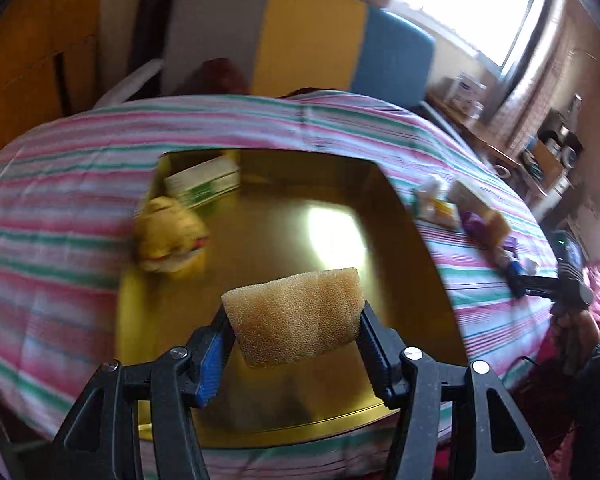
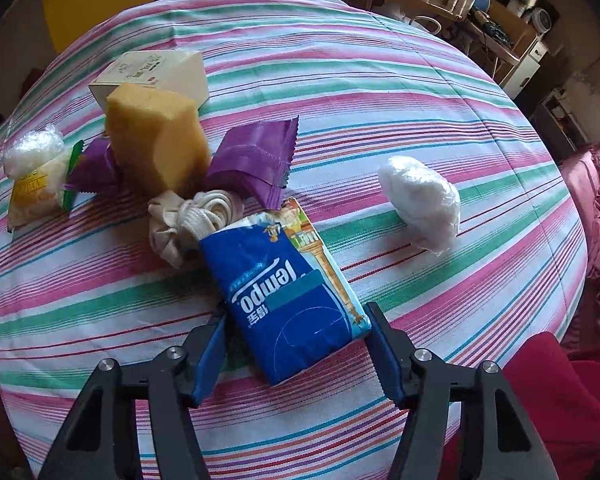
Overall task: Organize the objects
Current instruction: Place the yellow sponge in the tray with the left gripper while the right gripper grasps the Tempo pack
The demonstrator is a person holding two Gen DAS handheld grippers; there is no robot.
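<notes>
My left gripper (image 1: 294,316) is shut on a tan sponge piece (image 1: 296,316) and holds it in the air above a shiny gold tray (image 1: 400,240) on the striped cloth. The tray holds a green-and-white box (image 1: 204,184) and a blurred yellow soft thing (image 1: 168,236). My right gripper (image 2: 296,316) points down at the cloth, its blue pads against both sides of a blue Tempo tissue pack (image 2: 288,300), which lies flat.
Beyond the pack lie rolled beige socks (image 2: 188,216), purple wrappers (image 2: 256,156), a big yellow sponge block (image 2: 156,140), a cream box (image 2: 156,72), a yellow snack bag (image 2: 32,188) and a white plastic bundle (image 2: 424,204). A cluttered shelf (image 2: 508,20) stands far right.
</notes>
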